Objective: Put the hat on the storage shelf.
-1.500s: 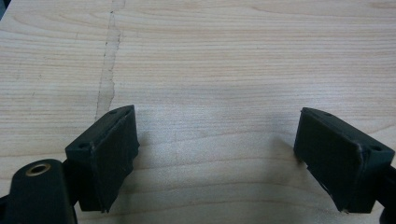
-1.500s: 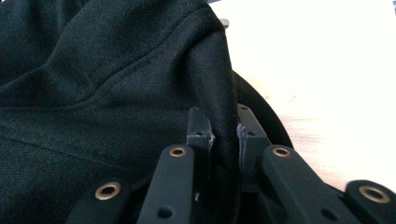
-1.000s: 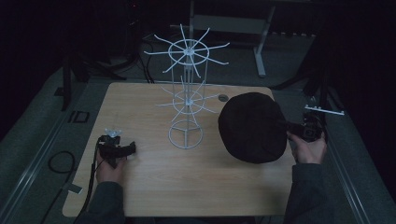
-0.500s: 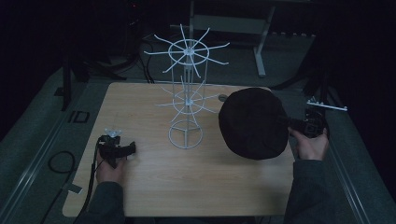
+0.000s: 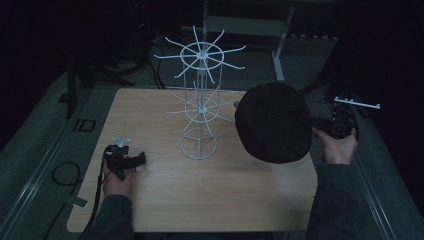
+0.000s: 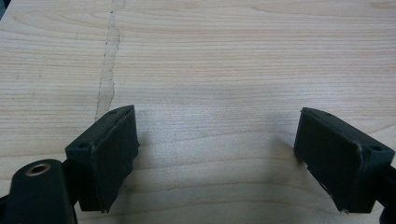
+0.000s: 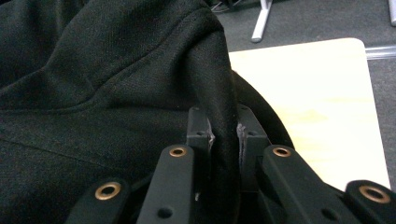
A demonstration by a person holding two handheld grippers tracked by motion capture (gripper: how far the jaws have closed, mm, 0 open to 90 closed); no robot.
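Black hat [image 5: 272, 122] pinched in right gripper [image 5: 315, 121] beside wire rack [image 5: 201, 105].

A white wire rack [image 5: 200, 107] stands mid-table [image 5: 165, 200] (wooden top).

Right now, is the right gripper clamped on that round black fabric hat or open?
Shut. The right gripper pinches a fold of the black fabric hat between its pads, holding it above the wooden table.

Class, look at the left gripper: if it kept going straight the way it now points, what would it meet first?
The left gripper, jaws open, points down at the bare wooden table, so it would probably meet the tabletop first.
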